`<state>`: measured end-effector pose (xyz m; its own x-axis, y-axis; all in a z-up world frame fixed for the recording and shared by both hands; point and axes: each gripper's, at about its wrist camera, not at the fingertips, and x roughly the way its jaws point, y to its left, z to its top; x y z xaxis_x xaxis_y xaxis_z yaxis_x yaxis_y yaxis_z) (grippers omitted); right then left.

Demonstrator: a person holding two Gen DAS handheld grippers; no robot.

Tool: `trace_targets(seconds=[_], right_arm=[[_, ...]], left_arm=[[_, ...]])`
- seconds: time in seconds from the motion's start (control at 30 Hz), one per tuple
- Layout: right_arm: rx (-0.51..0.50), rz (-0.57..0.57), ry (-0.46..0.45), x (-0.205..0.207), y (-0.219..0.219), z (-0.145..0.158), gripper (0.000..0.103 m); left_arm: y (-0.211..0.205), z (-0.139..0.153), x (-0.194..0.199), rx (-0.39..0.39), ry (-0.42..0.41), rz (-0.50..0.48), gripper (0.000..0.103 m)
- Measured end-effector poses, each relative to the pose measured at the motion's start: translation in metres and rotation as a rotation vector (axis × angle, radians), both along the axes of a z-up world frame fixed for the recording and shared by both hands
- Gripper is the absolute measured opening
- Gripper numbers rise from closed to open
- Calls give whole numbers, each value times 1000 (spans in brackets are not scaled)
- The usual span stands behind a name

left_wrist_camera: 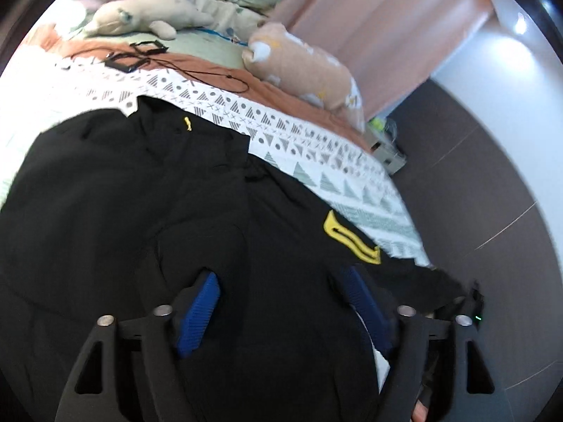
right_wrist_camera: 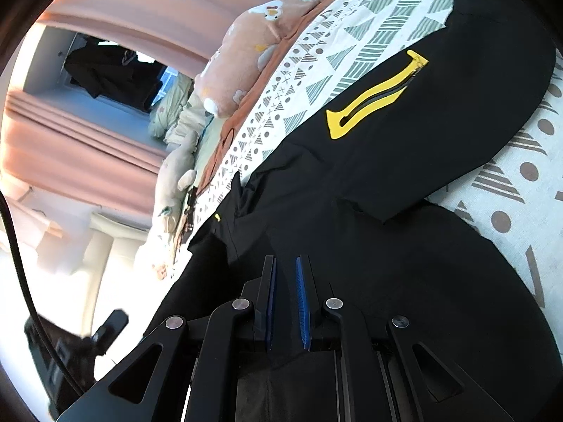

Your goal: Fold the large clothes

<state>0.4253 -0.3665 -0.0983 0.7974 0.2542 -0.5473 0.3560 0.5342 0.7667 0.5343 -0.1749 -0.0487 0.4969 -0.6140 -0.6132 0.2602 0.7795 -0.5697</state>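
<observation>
A large black jacket (left_wrist_camera: pixel 140 211) with a yellow-trimmed pocket zip (left_wrist_camera: pixel 352 239) lies spread over a bed. My left gripper (left_wrist_camera: pixel 275 272) hangs just above the jacket's middle. It is open, its blue pads (left_wrist_camera: pixel 198 313) wide apart with nothing pressed between them. In the right wrist view the jacket (right_wrist_camera: pixel 387 176) fills the lower right, its yellow zip (right_wrist_camera: pixel 376 95) further off. My right gripper (right_wrist_camera: pixel 285 263) is low over the cloth with its jaws almost together, and black fabric shows in the narrow gap and bunches behind the pads (right_wrist_camera: pixel 302 302).
The bed has a white cover with grey triangles (left_wrist_camera: pixel 316 147) (right_wrist_camera: pixel 510 176). A peach pillow (left_wrist_camera: pixel 302 66), a plush toy (left_wrist_camera: pixel 147 14) and a black cord (left_wrist_camera: pixel 140 54) lie further up the bed. Pink curtains (left_wrist_camera: pixel 369 17) hang behind. Dark floor (left_wrist_camera: pixel 475 176) runs along the bed's right edge.
</observation>
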Motion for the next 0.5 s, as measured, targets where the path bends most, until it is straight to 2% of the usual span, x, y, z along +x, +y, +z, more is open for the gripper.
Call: trace_targets(seconds=[0.03, 0.17, 0.23, 0.33, 0.5], right_arm=[[-7, 9, 0, 2, 3, 1, 12], [-73, 67, 0, 10, 26, 9, 12], [-102, 93, 2, 14, 37, 12, 12], [-160, 136, 2, 19, 57, 17, 12], [-250, 233, -15, 30, 96, 25, 12]], left_arm=[[8, -2, -6, -17, -2, 21, 88], [32, -16, -21, -77, 4, 65, 92], [43, -26, -22, -72, 29, 76, 92], [72, -31, -25, -91, 25, 154, 92], [124, -24, -33, -93, -25, 292, 92]])
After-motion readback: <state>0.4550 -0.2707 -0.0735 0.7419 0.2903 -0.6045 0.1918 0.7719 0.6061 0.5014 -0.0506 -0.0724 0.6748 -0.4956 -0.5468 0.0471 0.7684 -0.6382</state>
